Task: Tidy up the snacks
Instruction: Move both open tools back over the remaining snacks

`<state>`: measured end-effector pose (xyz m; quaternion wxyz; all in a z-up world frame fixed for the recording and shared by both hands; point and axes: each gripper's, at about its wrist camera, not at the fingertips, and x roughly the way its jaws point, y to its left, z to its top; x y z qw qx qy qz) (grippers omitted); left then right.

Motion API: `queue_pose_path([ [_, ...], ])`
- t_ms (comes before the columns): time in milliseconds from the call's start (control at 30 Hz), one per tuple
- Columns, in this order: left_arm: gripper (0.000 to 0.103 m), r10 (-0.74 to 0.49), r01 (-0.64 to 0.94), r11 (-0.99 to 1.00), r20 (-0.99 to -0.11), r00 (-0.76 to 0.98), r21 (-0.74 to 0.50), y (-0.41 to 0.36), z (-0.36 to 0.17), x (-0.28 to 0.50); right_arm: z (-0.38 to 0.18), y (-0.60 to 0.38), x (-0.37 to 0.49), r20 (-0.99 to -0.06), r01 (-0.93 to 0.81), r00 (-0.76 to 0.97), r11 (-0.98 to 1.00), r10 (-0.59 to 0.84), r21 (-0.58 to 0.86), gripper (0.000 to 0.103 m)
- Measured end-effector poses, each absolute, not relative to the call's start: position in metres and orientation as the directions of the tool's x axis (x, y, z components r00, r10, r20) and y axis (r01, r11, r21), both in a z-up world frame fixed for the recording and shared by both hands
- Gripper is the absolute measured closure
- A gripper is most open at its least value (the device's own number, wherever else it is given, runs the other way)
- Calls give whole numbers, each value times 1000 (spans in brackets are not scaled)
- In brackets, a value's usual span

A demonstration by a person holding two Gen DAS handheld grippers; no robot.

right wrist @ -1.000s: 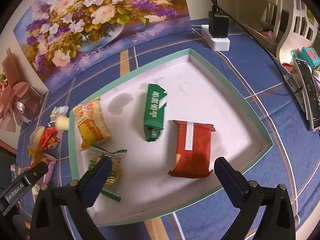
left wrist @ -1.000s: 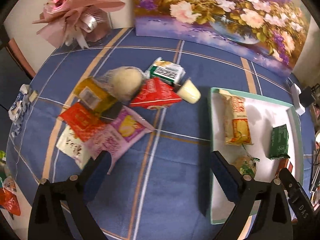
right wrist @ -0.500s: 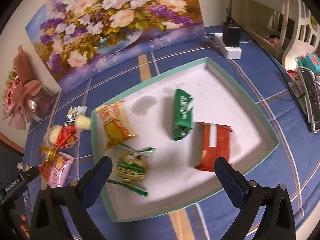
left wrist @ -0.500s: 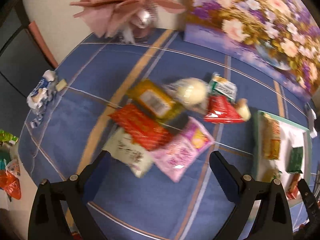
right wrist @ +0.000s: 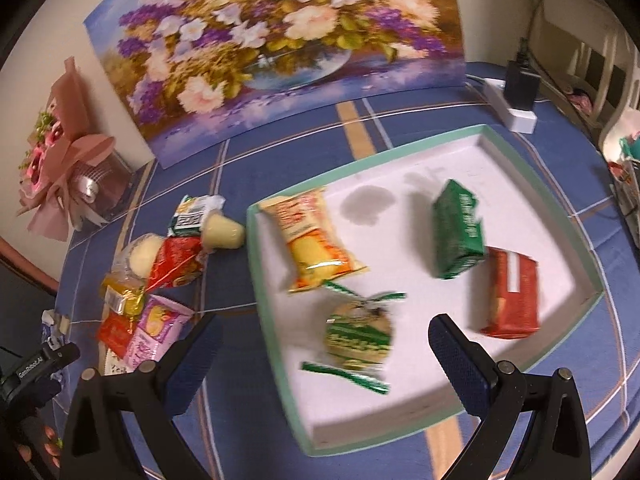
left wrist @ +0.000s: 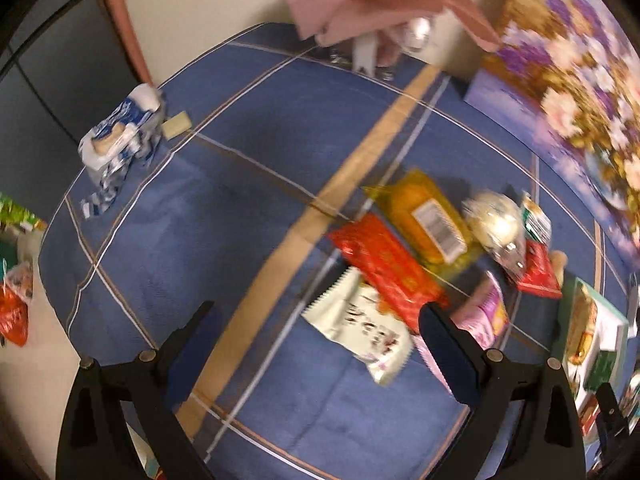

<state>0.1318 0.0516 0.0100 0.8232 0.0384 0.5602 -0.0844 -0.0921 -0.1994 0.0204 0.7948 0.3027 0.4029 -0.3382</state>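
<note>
Left tool wide, nothing between its jaws, hovering above the blue plaid tabletop near the loose snack pile. Pile: white serrated-edge packet nearest, red foil packet partly over it, yellow clear-wrapped cake with barcode farther, round pale bun in clear wrap to the right, pink packet beside the right finger. View is blurred.

Right tool wide, holding nothing, above the near edge of the white tray with teal rim. In the tray: yellow-orange chip bag at left, green-and-gold round wrapped snack near, green packet and red packet at right. Pale jelly cup lies just left of the tray. Floral painting stands at the far side.
</note>
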Motion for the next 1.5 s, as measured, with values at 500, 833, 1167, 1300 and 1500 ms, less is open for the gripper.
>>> queue_pose_path([
  [500,4,-168,71,985,-960,224,-156,71,-47,157,-12,-138,2,-882,697,444,679,-158,229,0],
  [833,3,-233,47,972,-957,173,-228,65,-69,166,-42,-123,49,-905,687,415,685,-97,242,0],
  [1167,0,-261,51,965,-951,166,-256,58,-76,177,-58,-116,73,-919,683,377,704,-112,194,0],
  [1300,0,-252,90,967,-953,168,-240,48,-76,174,-58,-114,74,-929,683,338,718,-150,133,0],
  [1500,0,-194,158,973,-968,159,-169,28,-78,168,-62,-118,60,-938,692,291,718,-187,72,0],
])
